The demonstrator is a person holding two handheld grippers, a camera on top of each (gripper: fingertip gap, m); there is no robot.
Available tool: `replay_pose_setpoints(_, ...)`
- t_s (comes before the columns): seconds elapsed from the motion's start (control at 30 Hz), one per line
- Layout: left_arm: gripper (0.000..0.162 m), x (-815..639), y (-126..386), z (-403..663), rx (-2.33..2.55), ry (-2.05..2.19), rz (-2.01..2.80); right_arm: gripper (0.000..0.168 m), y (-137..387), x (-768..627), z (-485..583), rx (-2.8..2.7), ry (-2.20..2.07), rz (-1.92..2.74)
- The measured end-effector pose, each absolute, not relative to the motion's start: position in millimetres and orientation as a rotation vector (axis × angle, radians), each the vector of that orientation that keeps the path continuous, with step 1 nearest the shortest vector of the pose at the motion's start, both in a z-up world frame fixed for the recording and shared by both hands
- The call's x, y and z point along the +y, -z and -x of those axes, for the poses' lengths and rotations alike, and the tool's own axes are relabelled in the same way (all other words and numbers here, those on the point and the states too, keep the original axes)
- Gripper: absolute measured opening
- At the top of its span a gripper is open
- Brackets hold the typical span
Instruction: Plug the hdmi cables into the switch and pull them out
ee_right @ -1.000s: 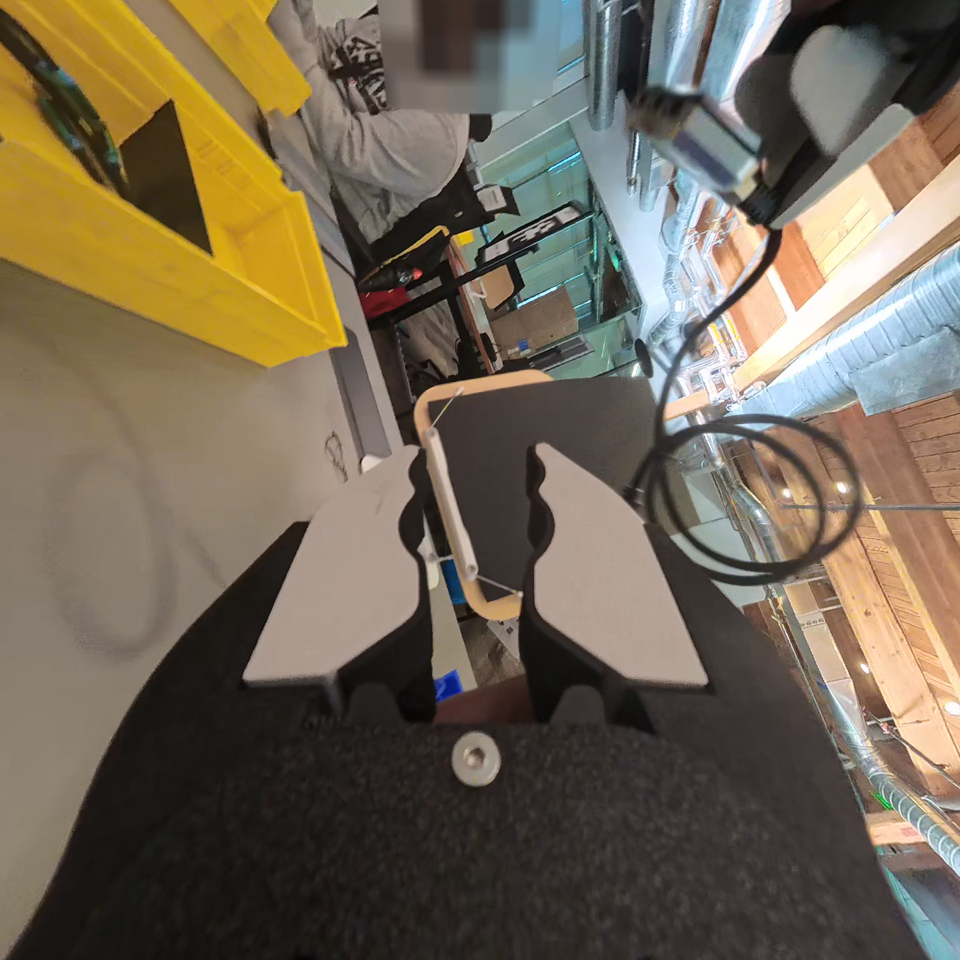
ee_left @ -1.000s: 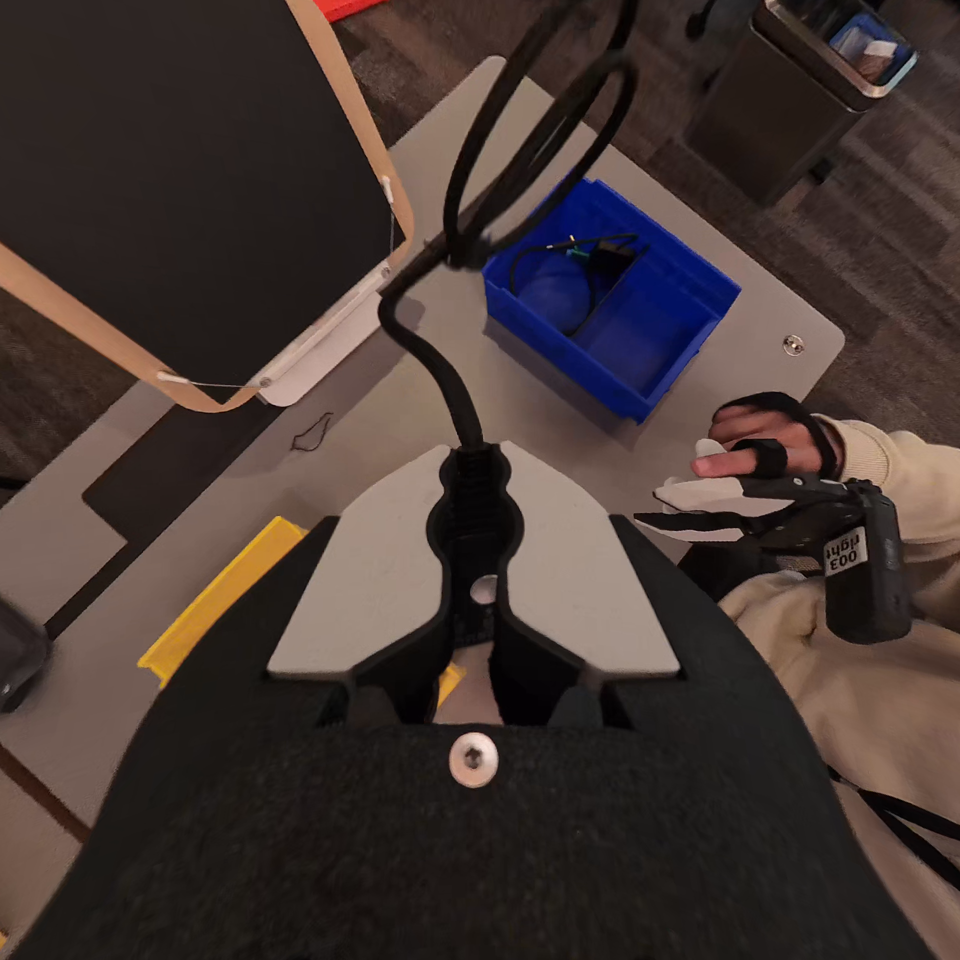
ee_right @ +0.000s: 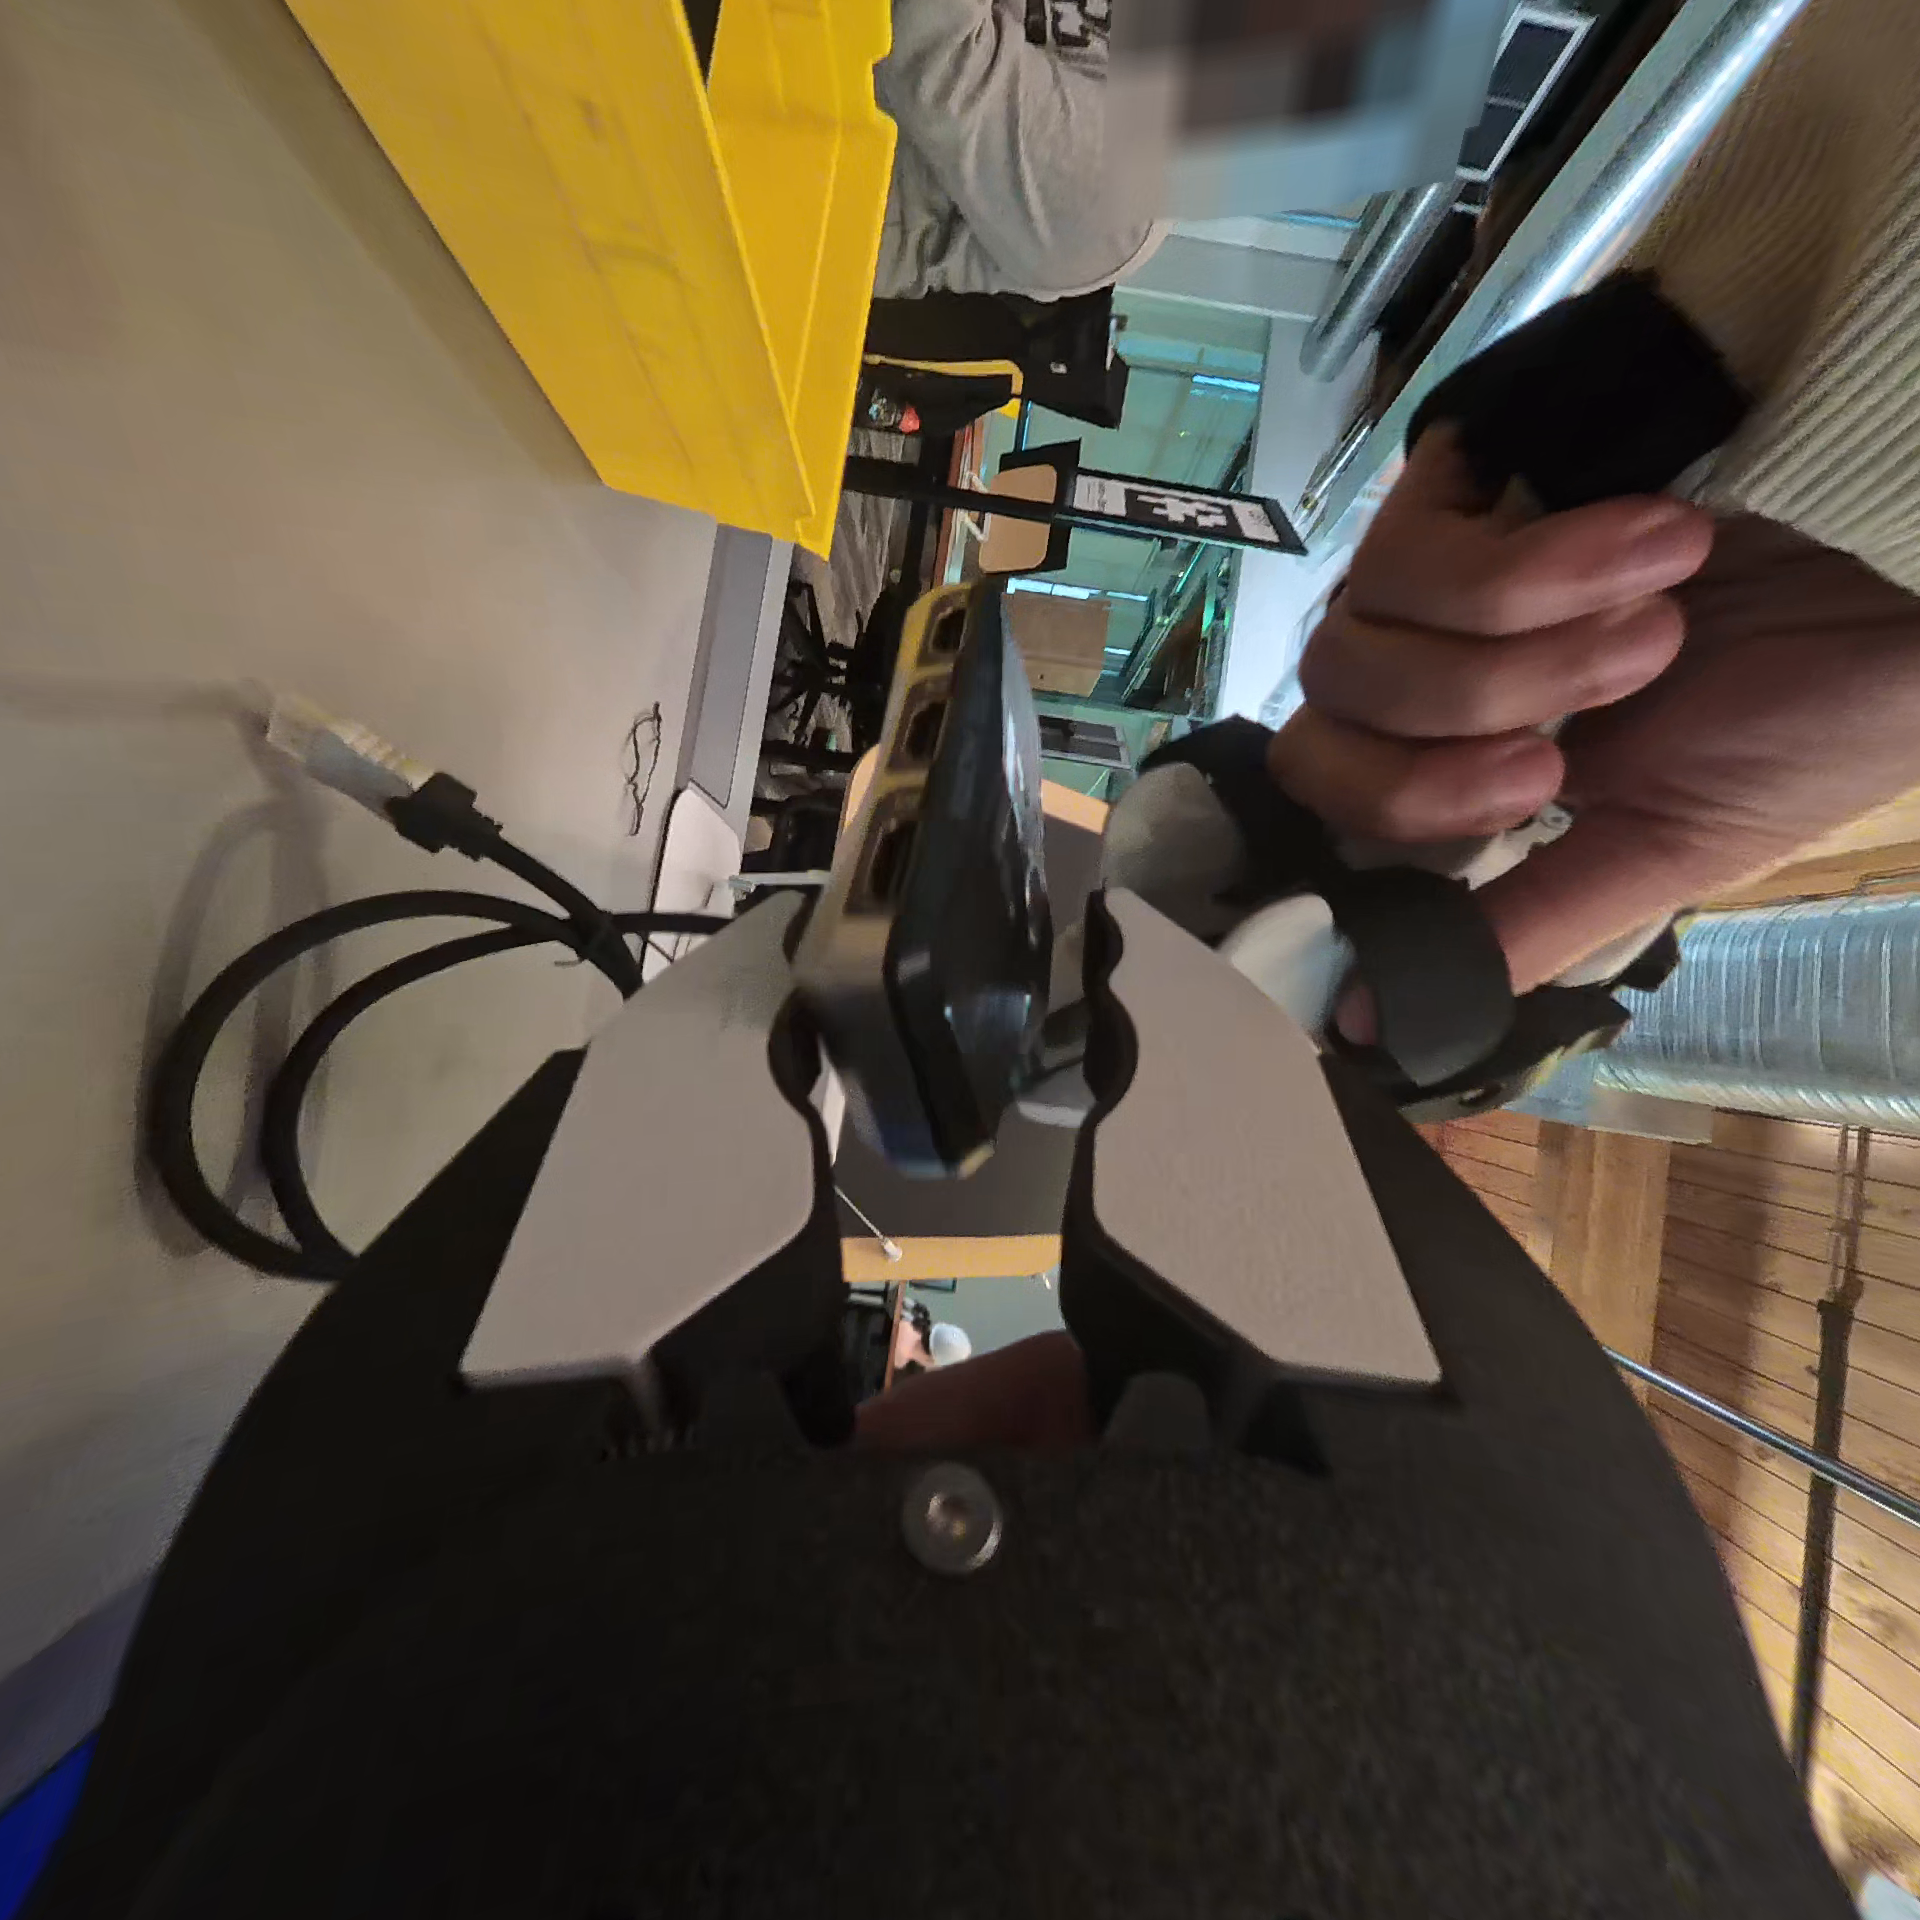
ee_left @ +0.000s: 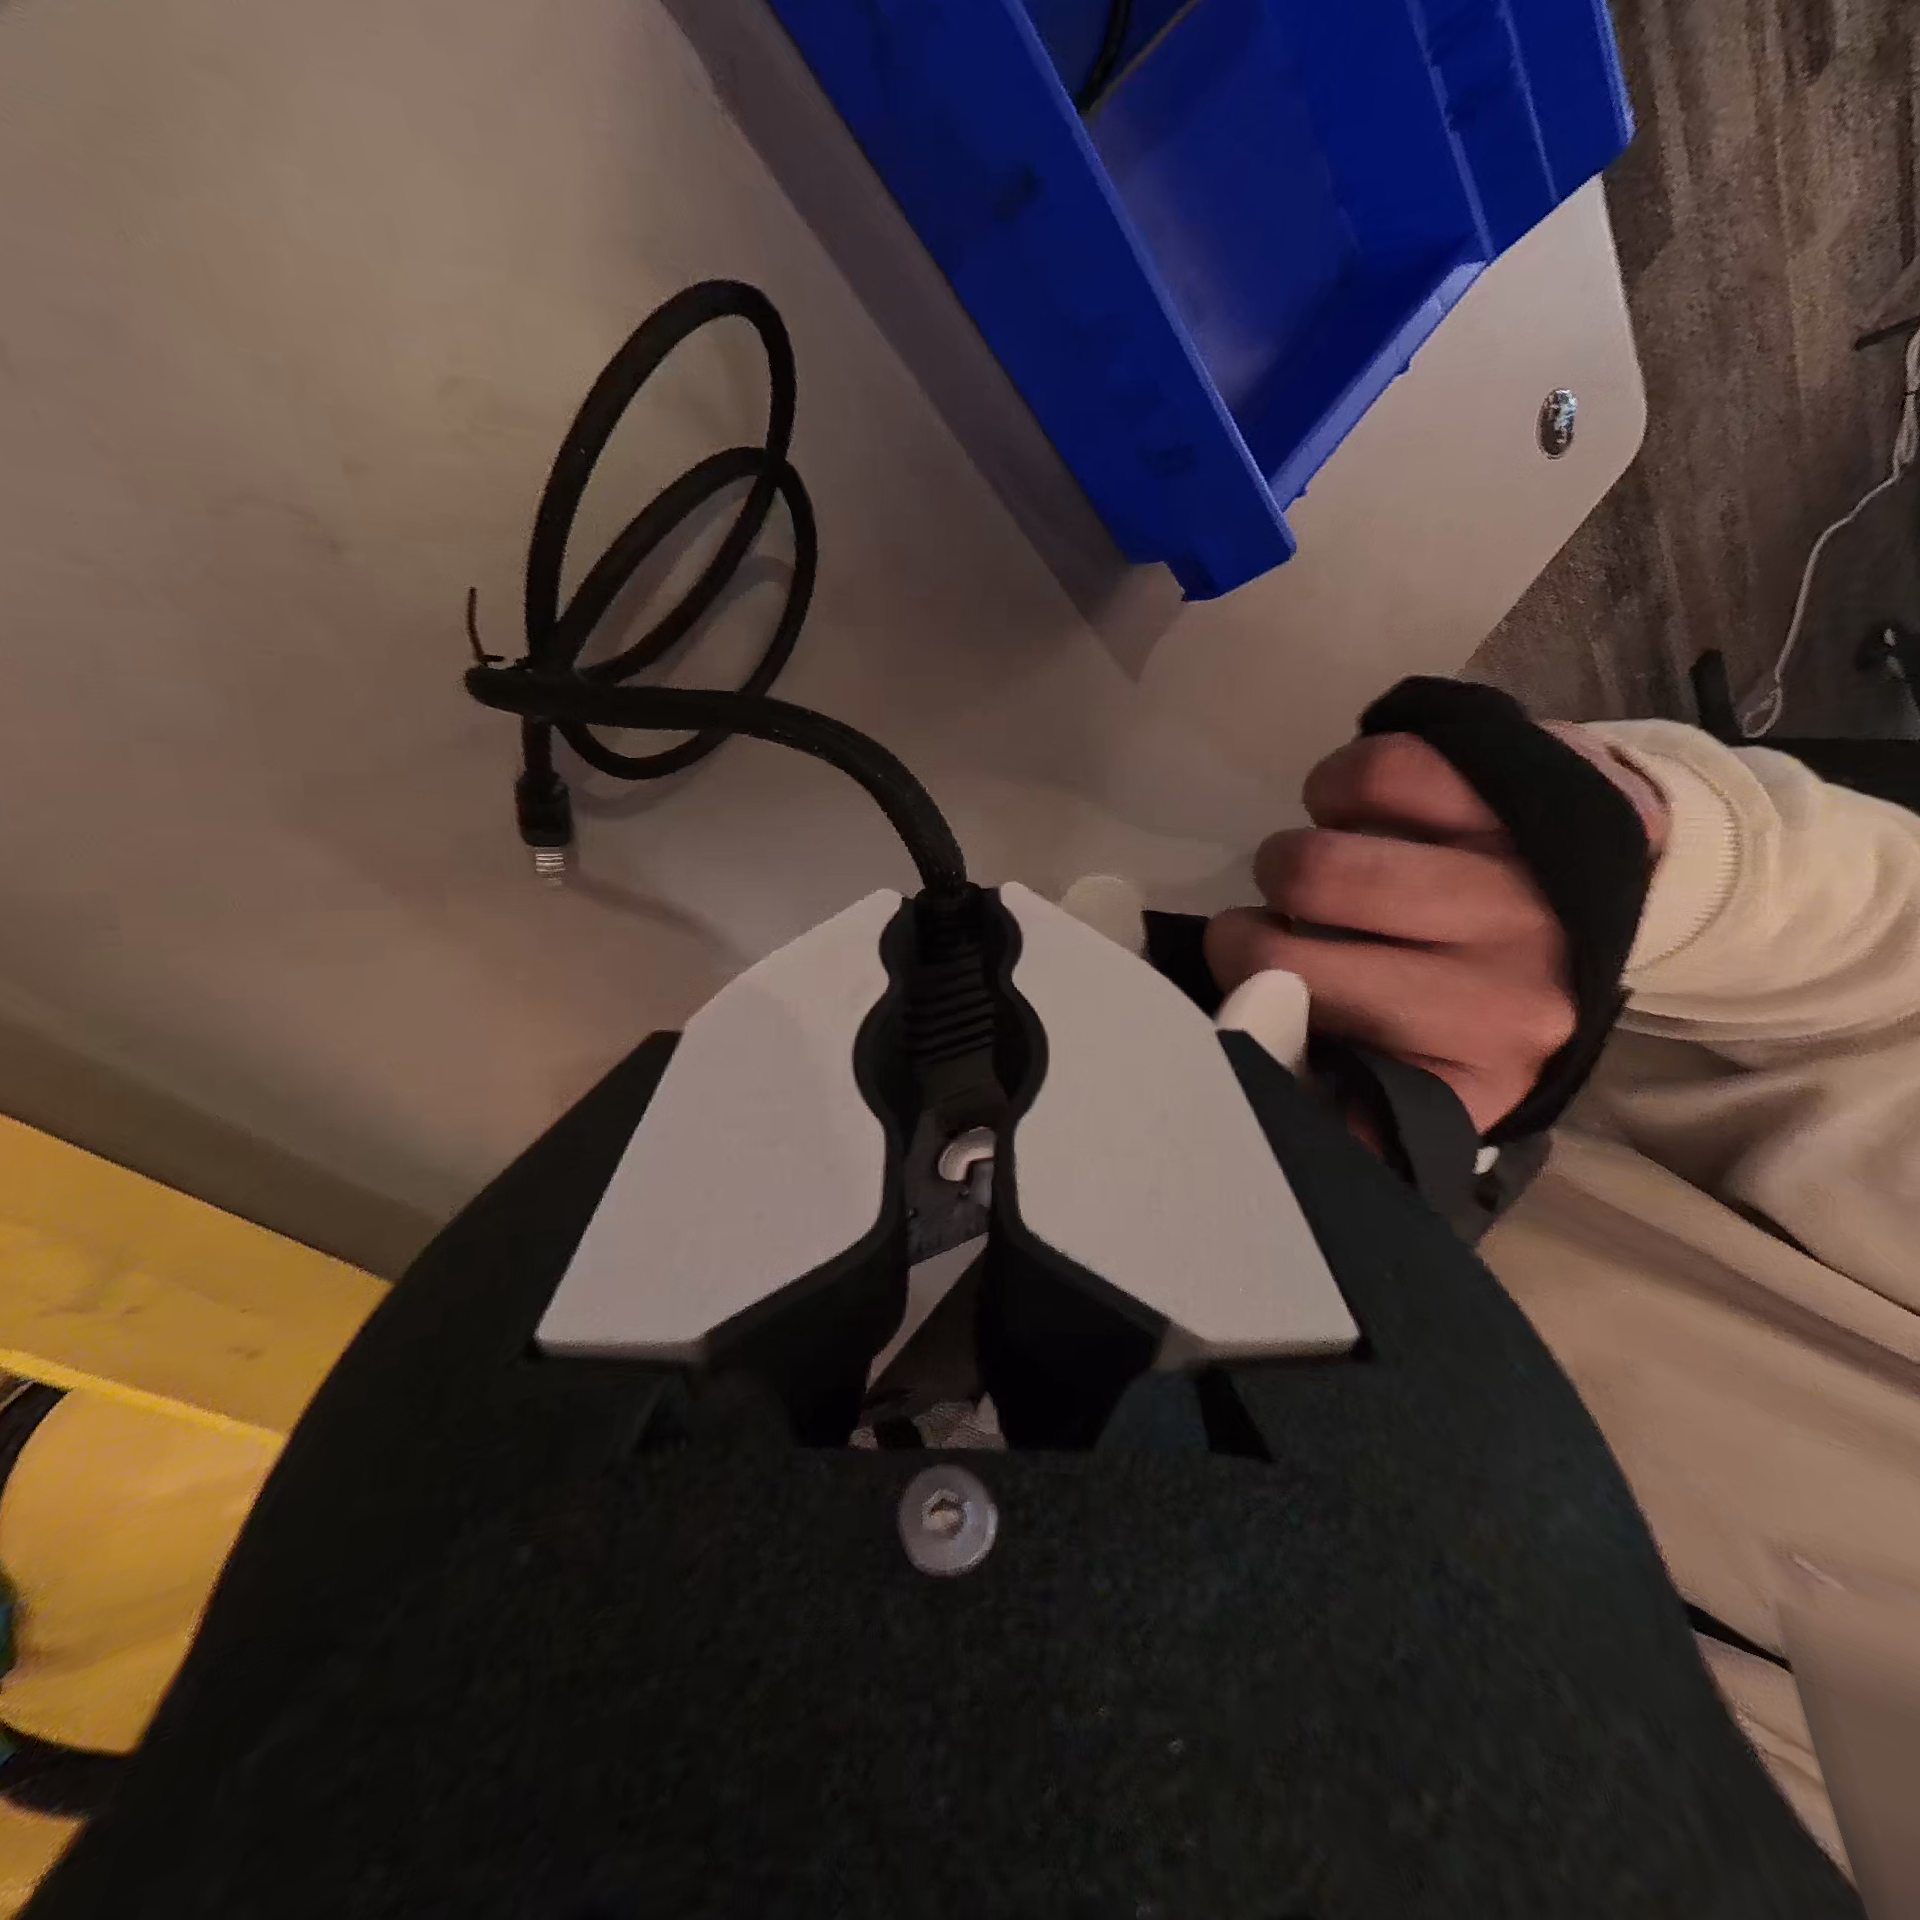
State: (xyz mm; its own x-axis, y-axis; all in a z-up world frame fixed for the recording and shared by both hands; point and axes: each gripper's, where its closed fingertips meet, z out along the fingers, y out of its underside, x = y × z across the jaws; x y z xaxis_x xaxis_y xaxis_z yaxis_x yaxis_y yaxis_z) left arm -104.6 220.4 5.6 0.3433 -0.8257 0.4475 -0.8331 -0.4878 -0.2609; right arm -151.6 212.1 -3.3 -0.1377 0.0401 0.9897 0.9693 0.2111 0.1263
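Observation:
My left gripper [ee_left: 951,894] is shut on the moulded plug end of a black braided HDMI cable [ee_left: 727,712]. The cable coils on the grey table [ee_left: 260,312], and its free plug [ee_left: 542,821] lies there loose. My right gripper [ee_right: 945,914] is closed around the switch [ee_right: 966,883], a dark glossy box with a silver side showing several ports, and holds it tilted off the table. In the right wrist view the left gripper [ee_right: 1231,894] sits just right of the switch, and the coil [ee_right: 416,899] and free plug [ee_right: 343,753] lie to the left. In the left wrist view the right gripper [ee_left: 1179,951] is beside my fingers and the switch is hidden.
A blue bin [ee_left: 1195,312] stands at the table's far right corner. A yellow bin [ee_left: 156,1299] sits at the near left and also shows in the right wrist view [ee_right: 644,260]. A person in a grey top [ee_right: 987,156] is beyond the table. The tips of one gripper are about 5 cm away from the tips of the other.
The left gripper has come down, so the hanging cable coil now lies on the table. The right gripper was empty and now has the switch between its jaws, close to the left gripper.

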Motion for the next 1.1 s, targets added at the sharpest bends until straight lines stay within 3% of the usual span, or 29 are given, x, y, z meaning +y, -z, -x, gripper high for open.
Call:
replay_pose_setpoints(0.1,0.011,208,-7,99,-1.536,-0.913,-2.512,0.033,3,208,159,-1.450,1.139,0.932)
replay_pose_setpoints(0.3,0.012,202,-6,99,-1.629,-0.970,-2.431,0.023,-8,199,161,-1.385,1.117,0.910)
replay_pose_setpoints(0.43,0.037,233,-27,119,-1.854,-0.988,-2.603,0.024,-19,192,155,-1.287,1.012,0.927)
replay_pose_setpoints(0.6,0.042,214,-68,183,-1.958,-1.637,-2.780,0.024,-17,197,141,-1.162,0.893,0.976)
replay_pose_setpoints(0.77,0.040,150,15,256,-2.043,-1.819,-3.137,0.024,17,238,136,-1.085,0.821,1.050)
replay_pose_setpoints(0.9,0.036,124,100,294,-1.999,-1.374,-3.462,0.024,56,269,147,-1.103,0.817,1.061)
replay_pose_setpoints(1.1,0.037,106,133,298,-1.854,-1.394,-3.357,0.023,82,279,162,-1.099,0.763,0.969)
